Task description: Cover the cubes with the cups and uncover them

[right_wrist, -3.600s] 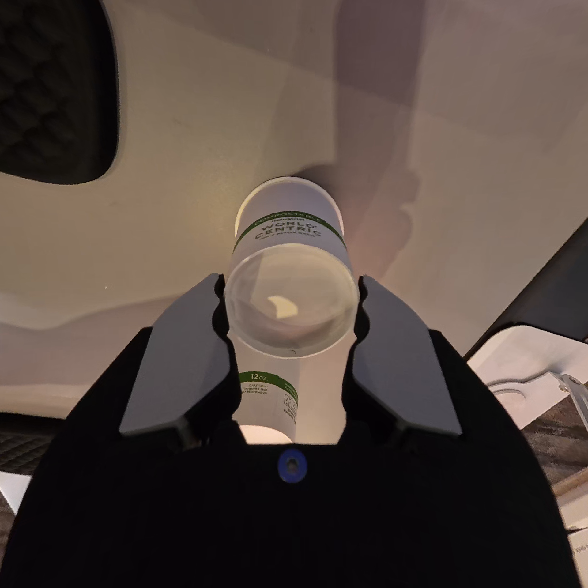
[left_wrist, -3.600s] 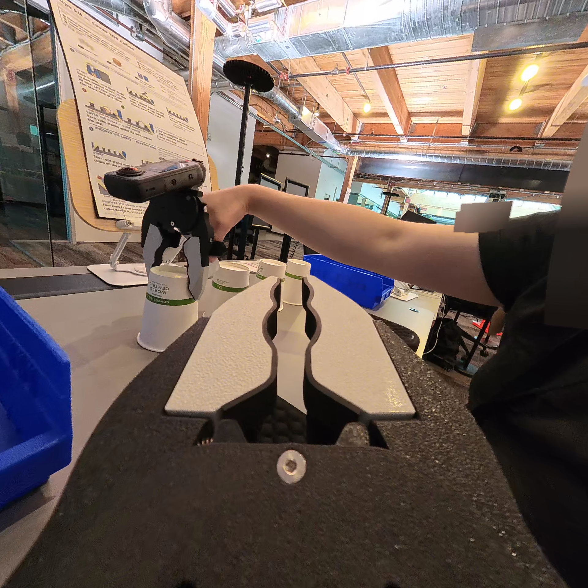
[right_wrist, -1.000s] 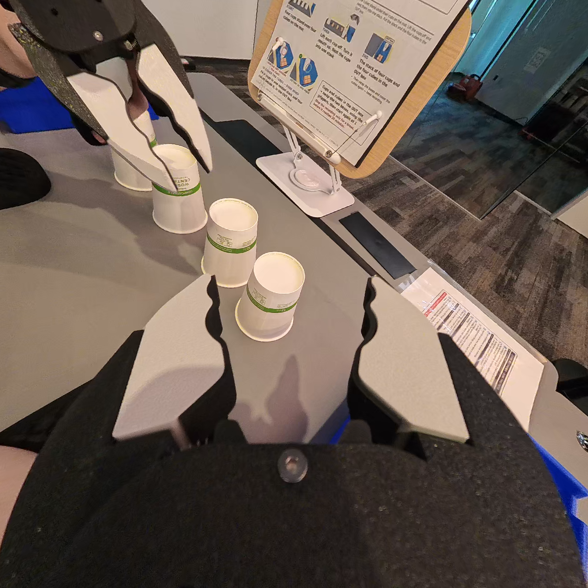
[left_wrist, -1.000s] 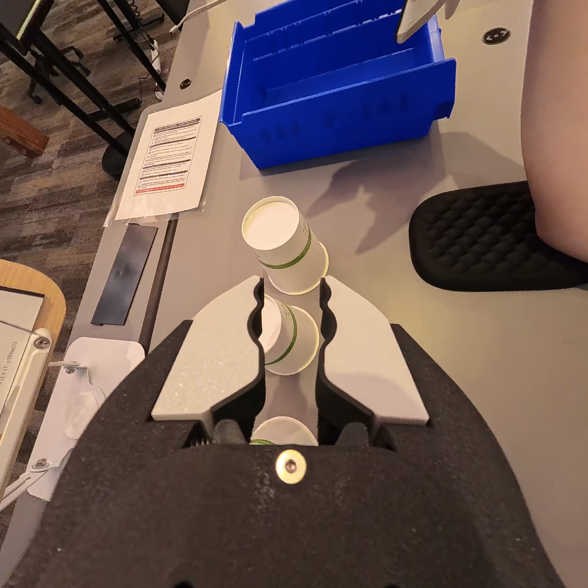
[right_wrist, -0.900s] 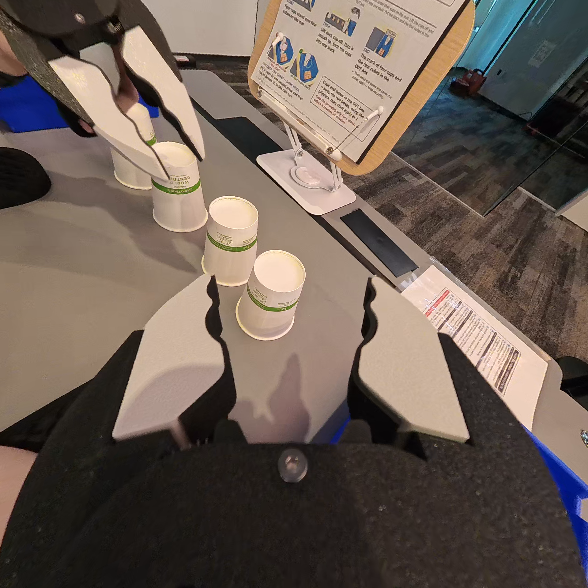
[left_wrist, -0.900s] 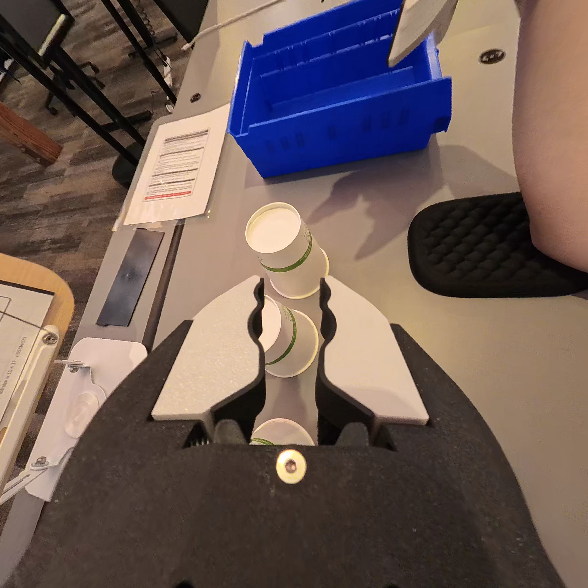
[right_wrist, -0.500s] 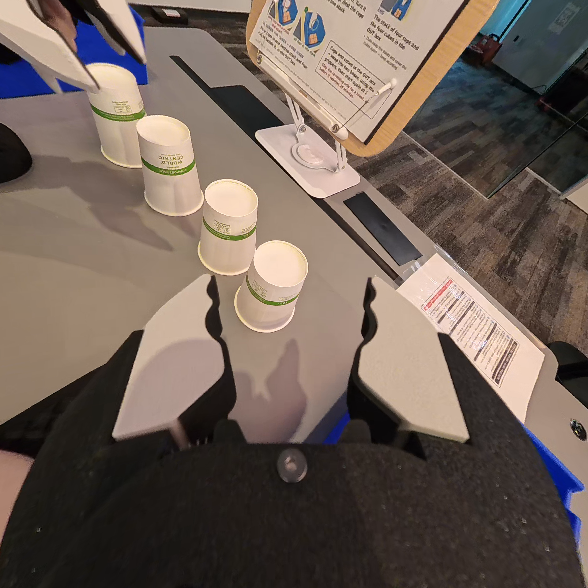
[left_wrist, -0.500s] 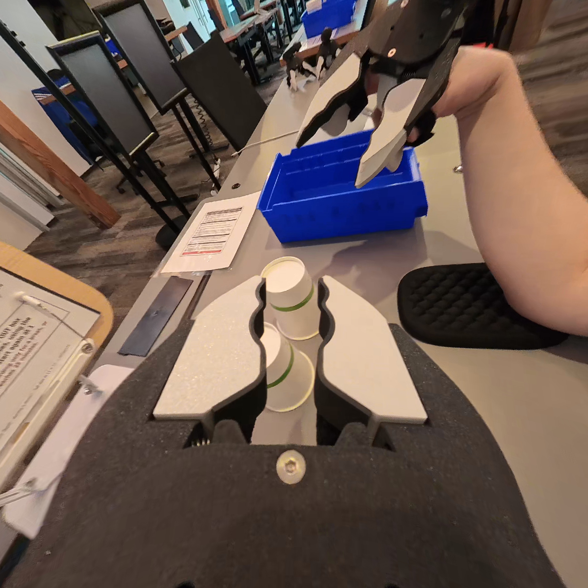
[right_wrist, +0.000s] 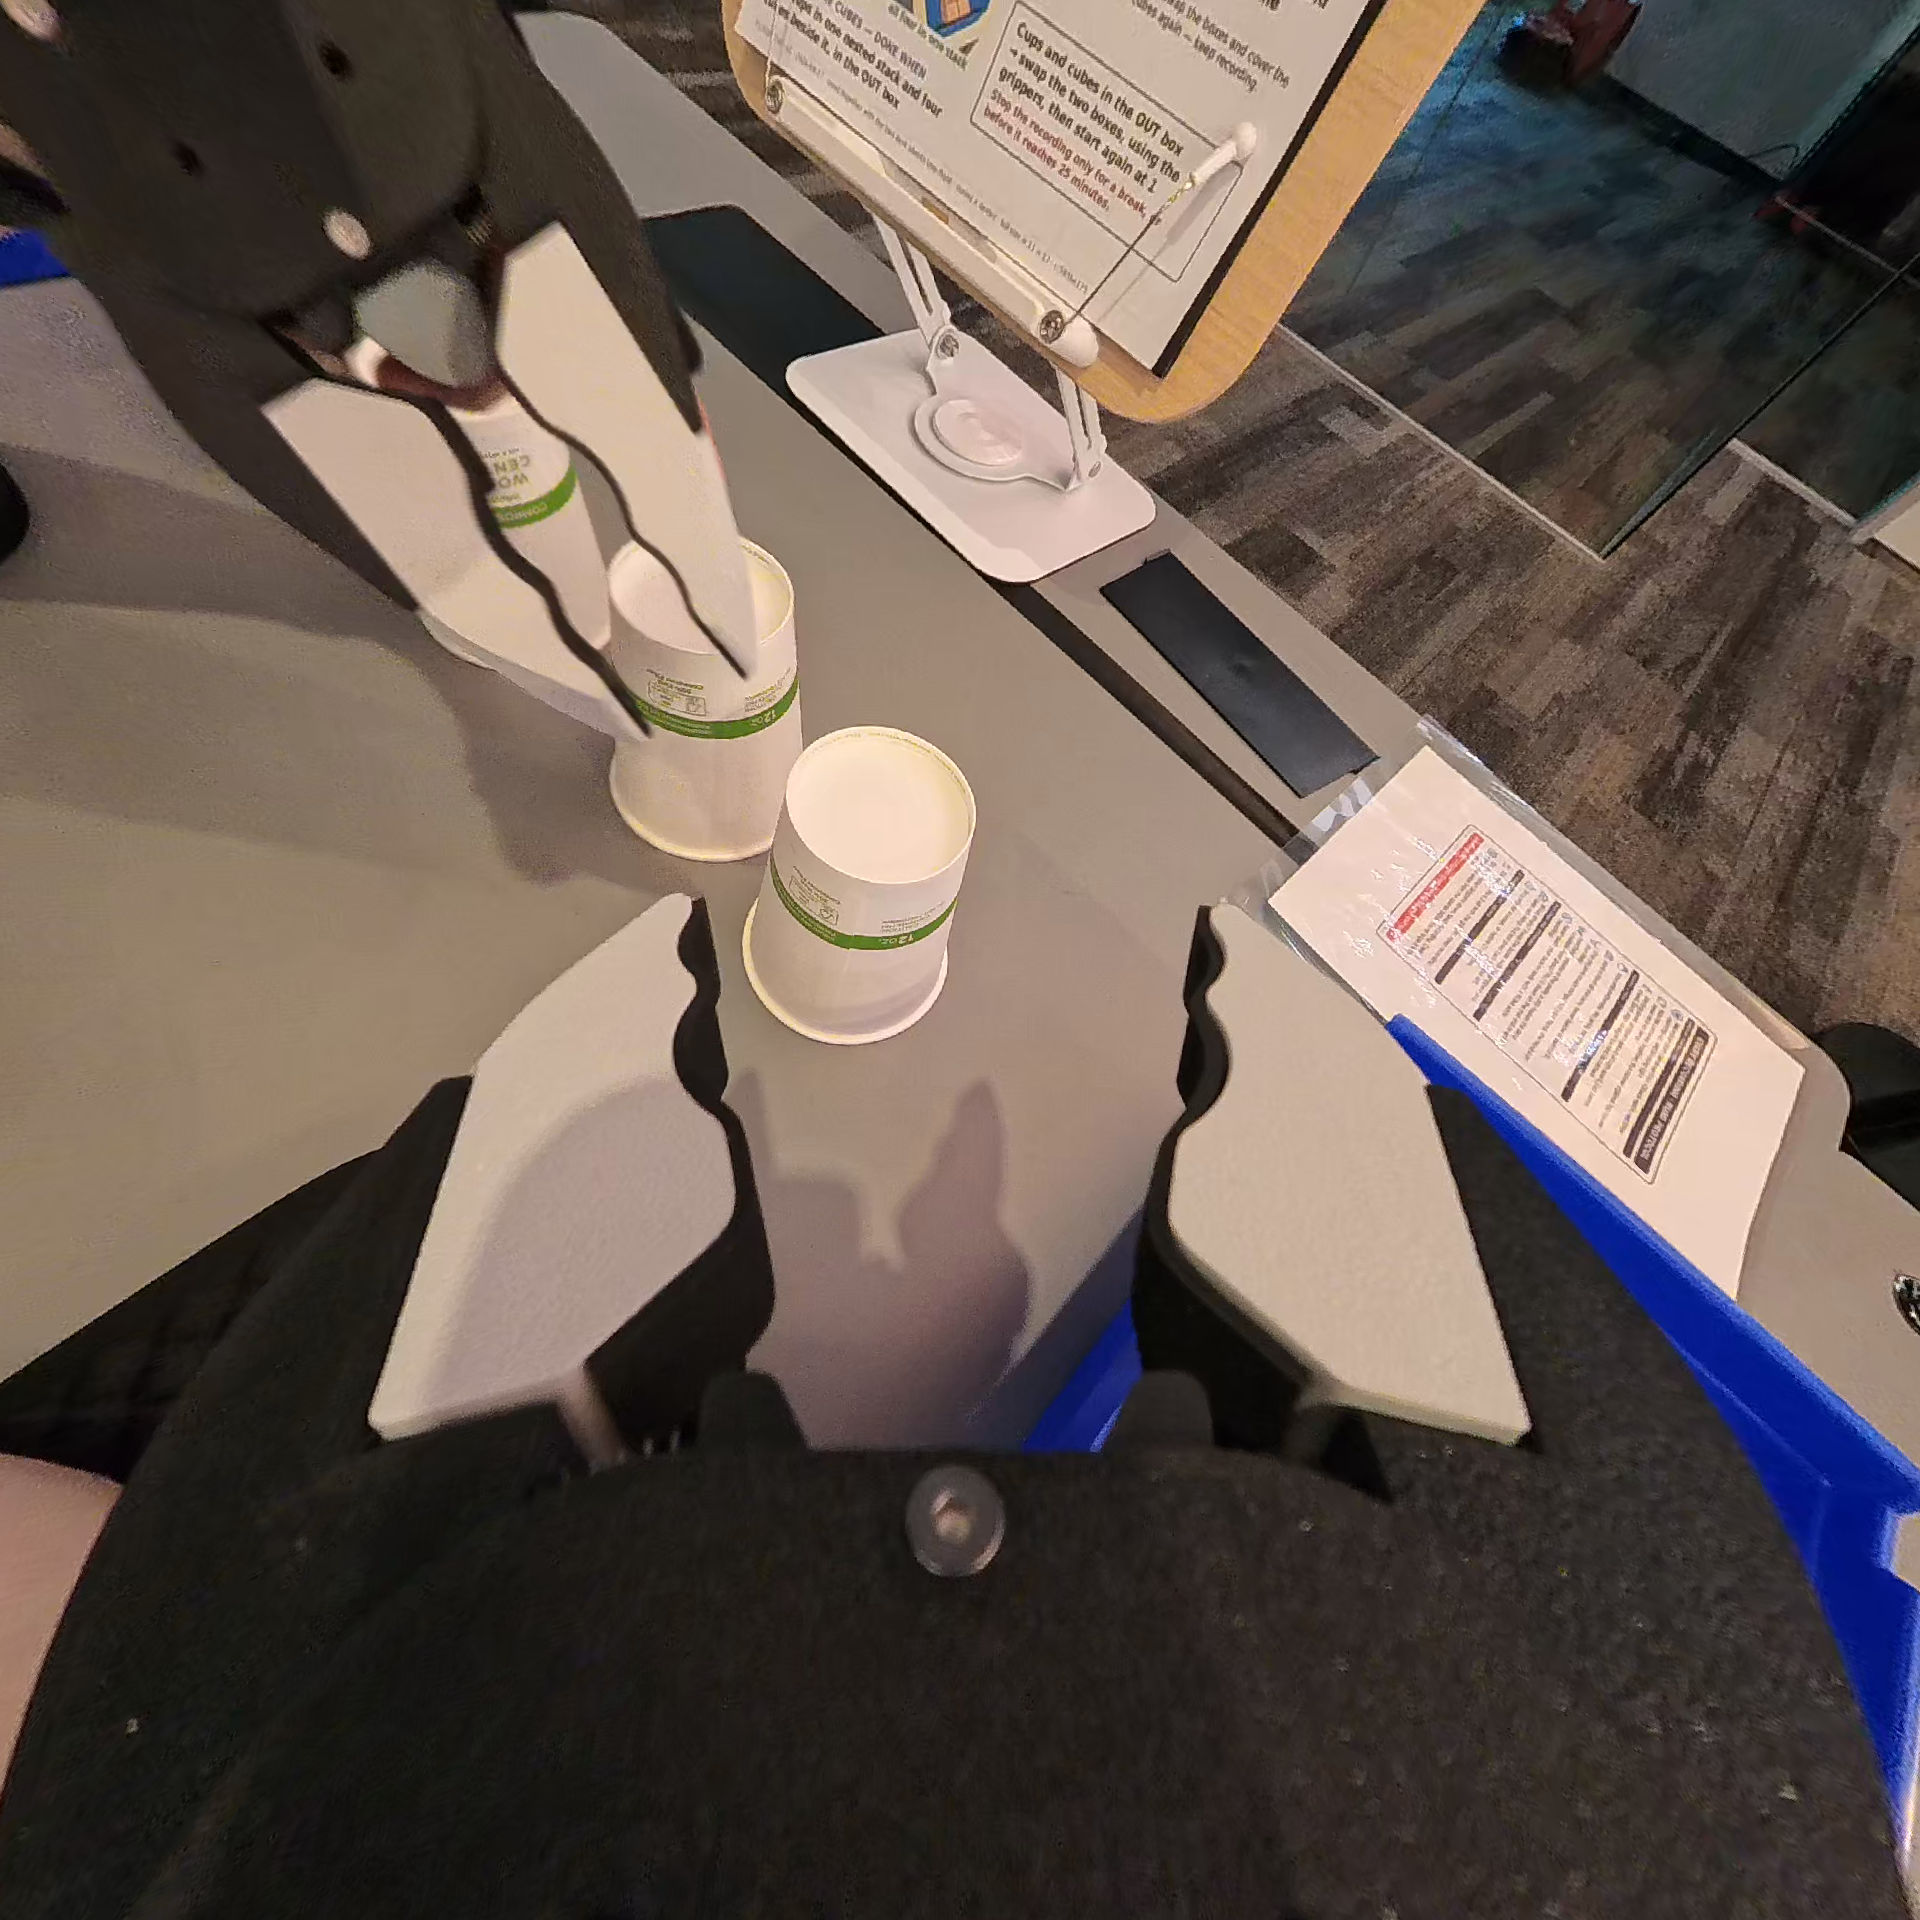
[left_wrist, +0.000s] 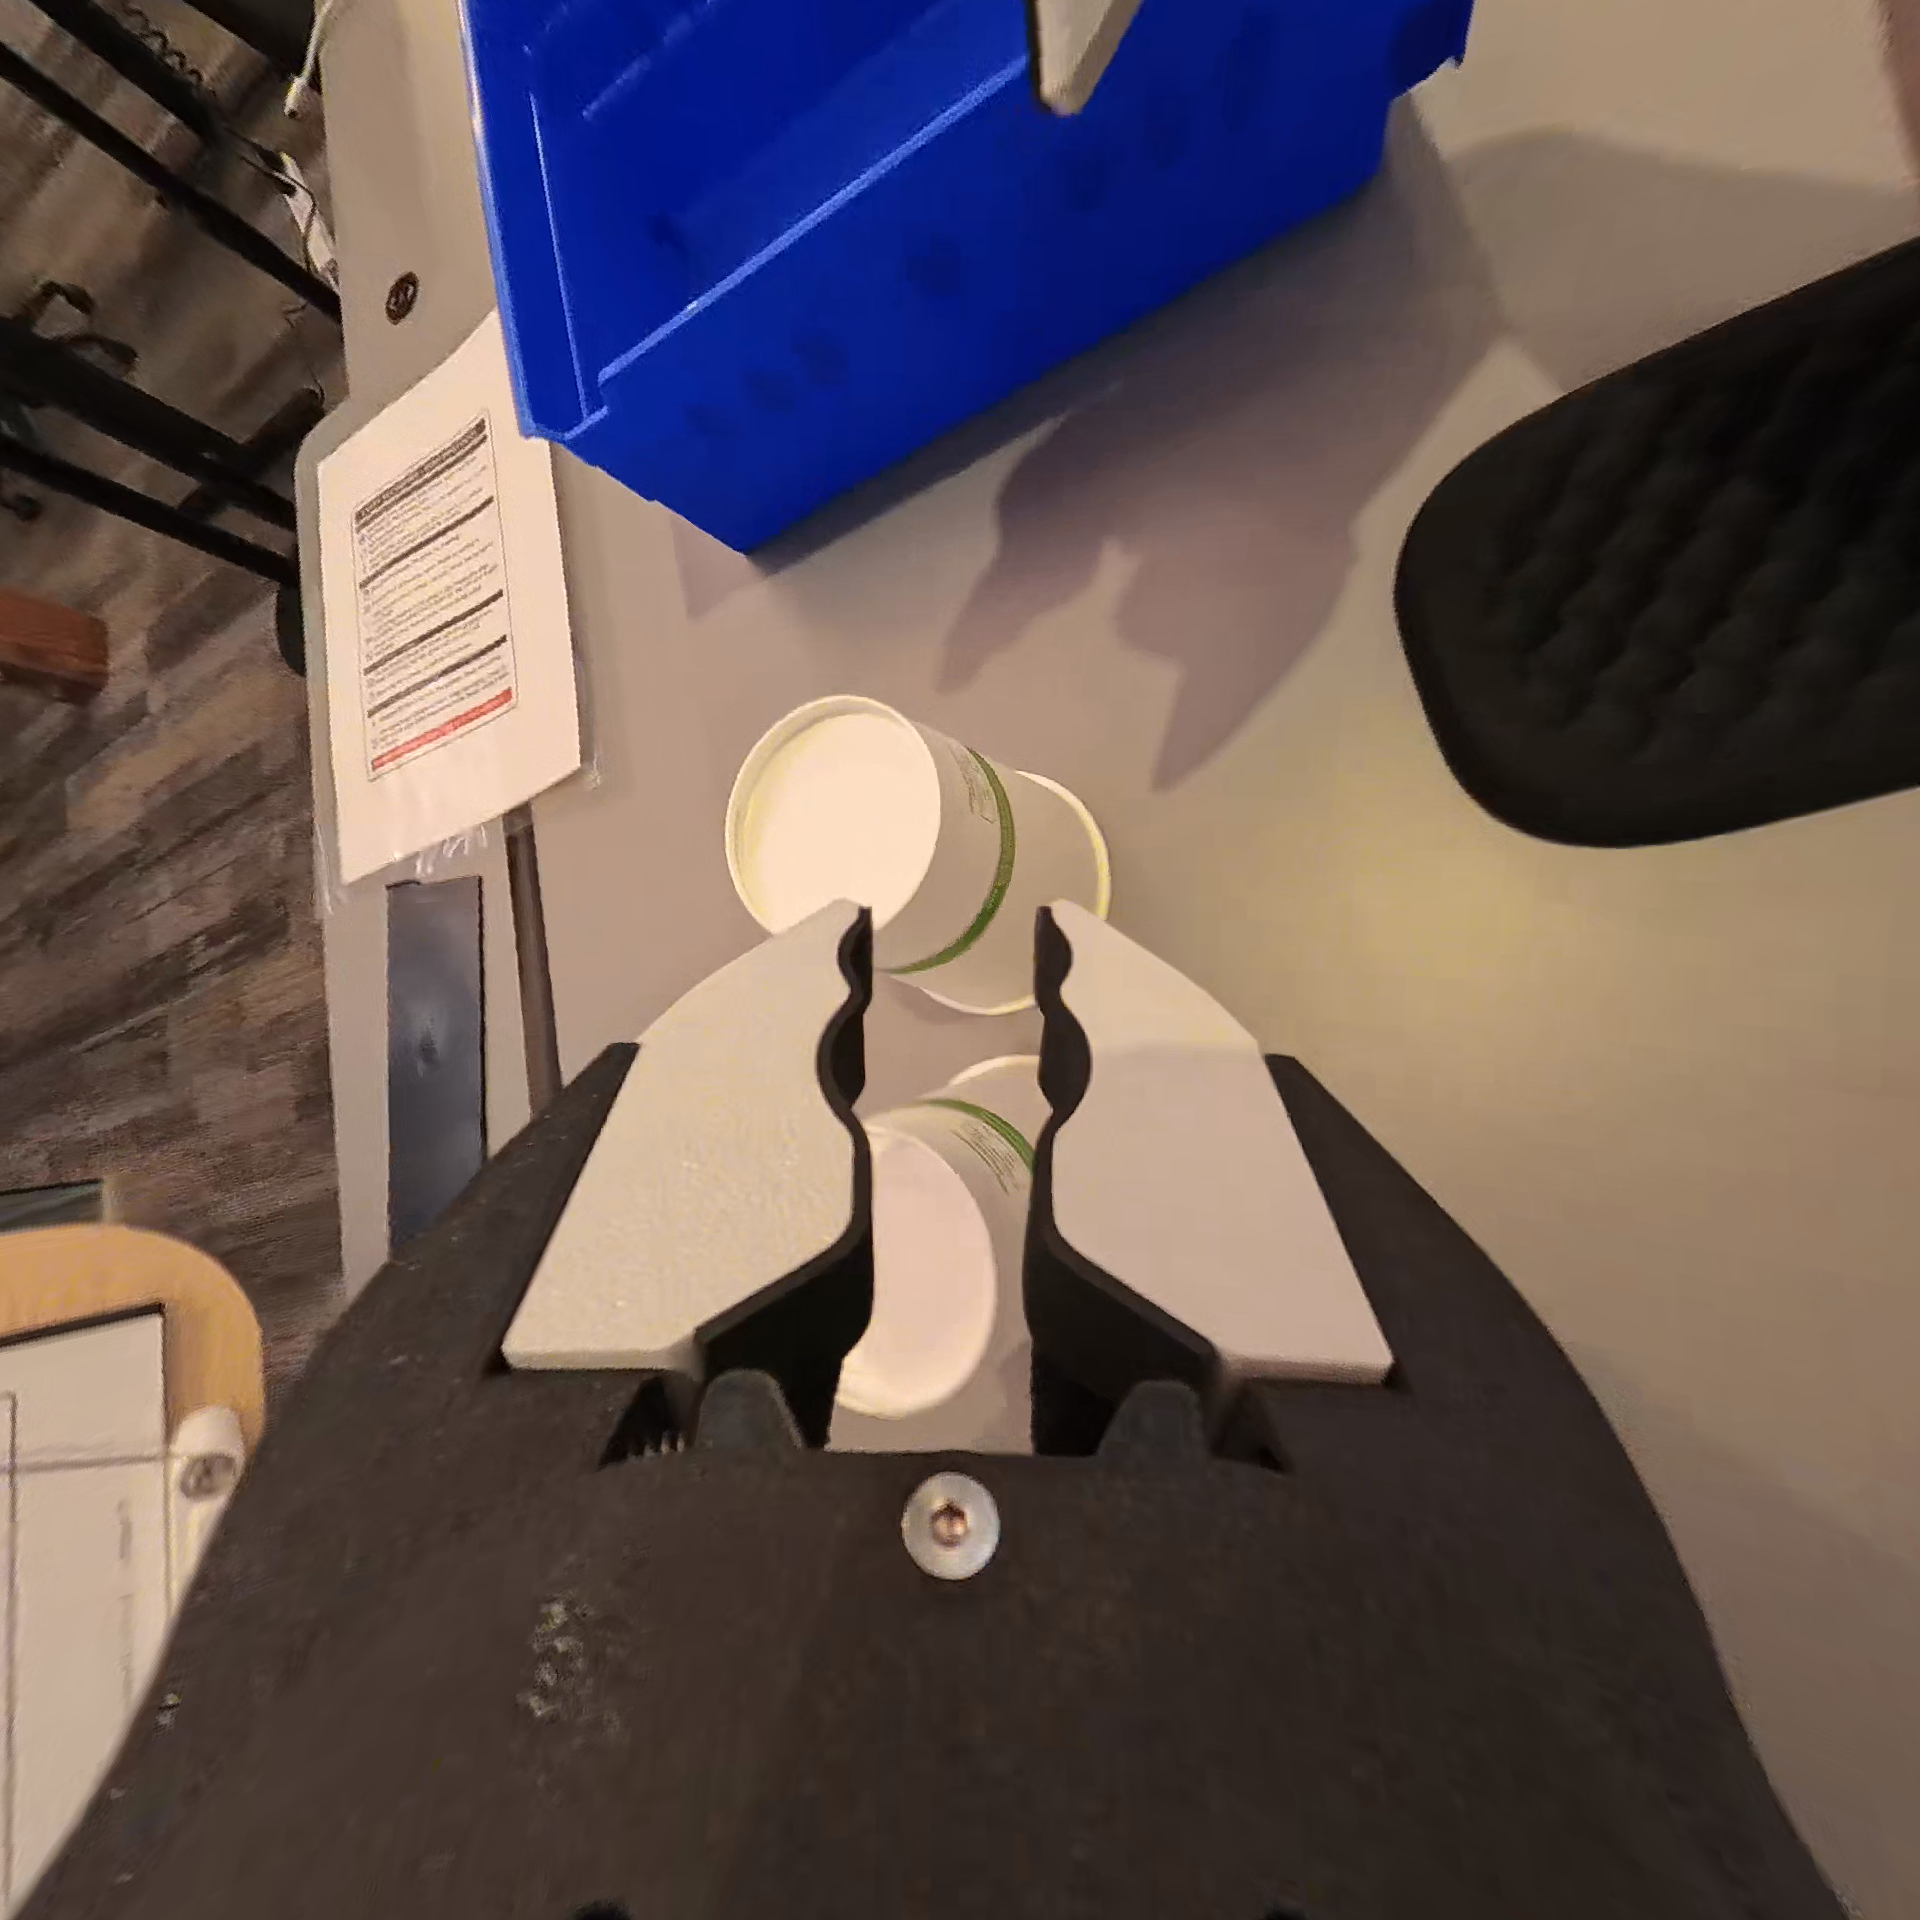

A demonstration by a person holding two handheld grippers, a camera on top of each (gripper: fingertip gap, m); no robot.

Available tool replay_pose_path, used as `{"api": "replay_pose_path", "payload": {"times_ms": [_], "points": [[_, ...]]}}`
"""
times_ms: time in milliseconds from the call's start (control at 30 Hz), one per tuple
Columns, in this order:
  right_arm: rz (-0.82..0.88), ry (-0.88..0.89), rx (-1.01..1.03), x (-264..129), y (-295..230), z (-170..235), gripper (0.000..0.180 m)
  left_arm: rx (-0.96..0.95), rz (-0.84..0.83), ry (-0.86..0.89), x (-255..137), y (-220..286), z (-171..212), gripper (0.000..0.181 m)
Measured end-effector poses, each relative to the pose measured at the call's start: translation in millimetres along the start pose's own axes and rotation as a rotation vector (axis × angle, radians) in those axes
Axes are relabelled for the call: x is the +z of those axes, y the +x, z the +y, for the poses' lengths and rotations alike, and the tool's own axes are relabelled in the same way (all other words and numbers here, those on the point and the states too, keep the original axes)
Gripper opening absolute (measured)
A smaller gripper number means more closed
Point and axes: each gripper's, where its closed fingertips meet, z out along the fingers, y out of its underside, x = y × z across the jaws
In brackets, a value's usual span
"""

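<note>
Left claw [right_wrist: 686, 696] hangs at 10 o'clock in the right wrist view, fingers a narrow gap apart over the second cup [right_wrist: 707, 748], pinching nothing. Three upside-down cups on the grey counter [right_wrist: 260, 883] (cubes unseen). Nearest cup [right_wrist: 857, 894] stands free at 12 o'clock of the right claw [right_wrist: 951, 997], fingers spread wide. Blue bin [left_wrist: 935, 229] farther off.

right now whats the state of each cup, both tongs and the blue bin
nearest cup: upside down on the table, untouched
second cup: upside down, left tongs' tips at its sides
third cup: upside down, mostly hidden
left tongs: narrowly open
right tongs: wide open, empty
blue bin: contents cannot be told
</note>
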Motion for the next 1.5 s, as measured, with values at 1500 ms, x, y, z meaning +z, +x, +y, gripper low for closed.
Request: {"api": "replay_pose_path", "payload": {"times_ms": [1500], "points": [[-0.099,0.091,0.060,-6.1,-1.2,10.4,0.081,-0.136,0.258,-0.307,77.7,-22.9,26.7,0.075]]}}
